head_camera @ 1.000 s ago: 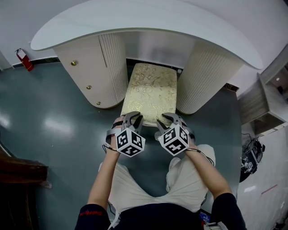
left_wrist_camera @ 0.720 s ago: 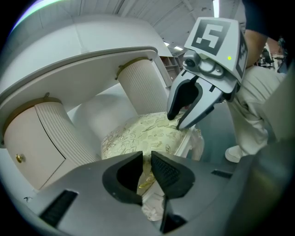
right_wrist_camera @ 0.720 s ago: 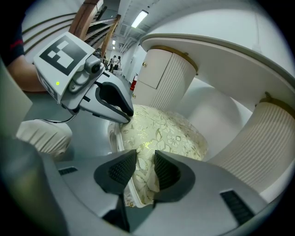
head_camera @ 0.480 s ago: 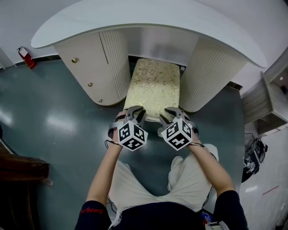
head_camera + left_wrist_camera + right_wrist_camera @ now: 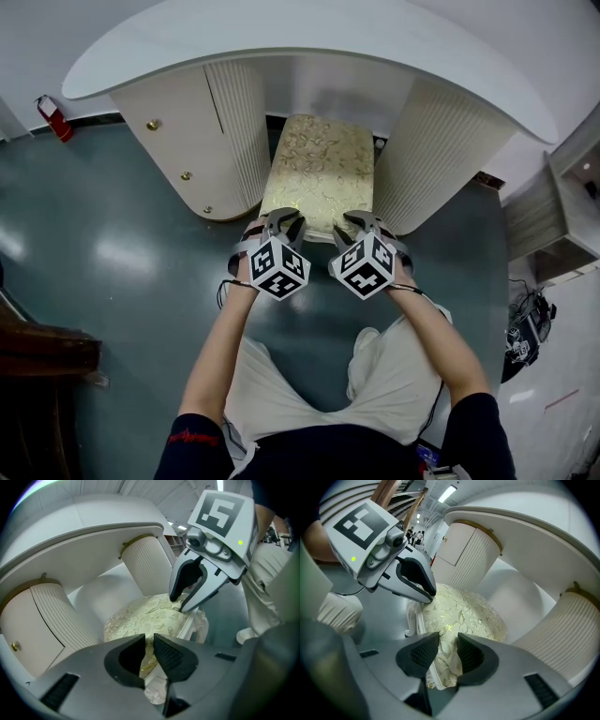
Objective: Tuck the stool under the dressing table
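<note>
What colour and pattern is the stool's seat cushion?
Cream with a shiny gold leafy pattern; the seat cushion shows best in the right gripper view.

head cam looks steeply down from above; both gripper cams sit low, close behind their jaws, facing the stool [image 5: 319, 173] all three share

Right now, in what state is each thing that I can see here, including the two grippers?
dressing table: upright, against the wall.
cabinet door: shut.
stool: upright, partly under the tabletop, near edge out at the front.
left gripper: jaws closed on the stool's near edge.
right gripper: jaws closed on the stool's near edge.
</note>
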The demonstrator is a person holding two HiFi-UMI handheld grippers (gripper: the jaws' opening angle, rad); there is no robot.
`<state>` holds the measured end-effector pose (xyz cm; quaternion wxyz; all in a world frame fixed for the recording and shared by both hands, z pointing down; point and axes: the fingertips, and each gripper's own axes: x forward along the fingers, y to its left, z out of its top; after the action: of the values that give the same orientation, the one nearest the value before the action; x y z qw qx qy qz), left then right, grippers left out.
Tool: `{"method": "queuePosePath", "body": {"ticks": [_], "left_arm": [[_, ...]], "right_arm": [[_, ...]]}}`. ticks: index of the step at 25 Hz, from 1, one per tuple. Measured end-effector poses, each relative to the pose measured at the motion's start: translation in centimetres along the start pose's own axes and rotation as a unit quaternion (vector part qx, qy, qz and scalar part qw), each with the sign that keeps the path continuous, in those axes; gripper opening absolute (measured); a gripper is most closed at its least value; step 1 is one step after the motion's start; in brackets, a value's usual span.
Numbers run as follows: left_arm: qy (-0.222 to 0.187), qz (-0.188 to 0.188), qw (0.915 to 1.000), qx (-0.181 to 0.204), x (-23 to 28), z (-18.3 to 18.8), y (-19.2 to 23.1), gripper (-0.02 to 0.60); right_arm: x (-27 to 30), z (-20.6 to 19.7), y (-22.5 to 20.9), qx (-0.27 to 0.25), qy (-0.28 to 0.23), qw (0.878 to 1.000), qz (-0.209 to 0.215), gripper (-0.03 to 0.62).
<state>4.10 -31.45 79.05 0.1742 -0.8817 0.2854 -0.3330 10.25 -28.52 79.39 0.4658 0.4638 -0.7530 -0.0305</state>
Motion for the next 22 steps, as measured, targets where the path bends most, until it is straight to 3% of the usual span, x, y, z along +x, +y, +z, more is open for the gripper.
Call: {"method": "queuePosePath", "body": {"ticks": [22], "left_arm": [[0.001, 0.0, 0.9999, -0.016, 4.8, 1.5, 2.5, 0.067]], "right_arm": [[3.2, -0.3, -4.8, -0.014, 0.005, 0.999, -0.031, 0.132]]}}
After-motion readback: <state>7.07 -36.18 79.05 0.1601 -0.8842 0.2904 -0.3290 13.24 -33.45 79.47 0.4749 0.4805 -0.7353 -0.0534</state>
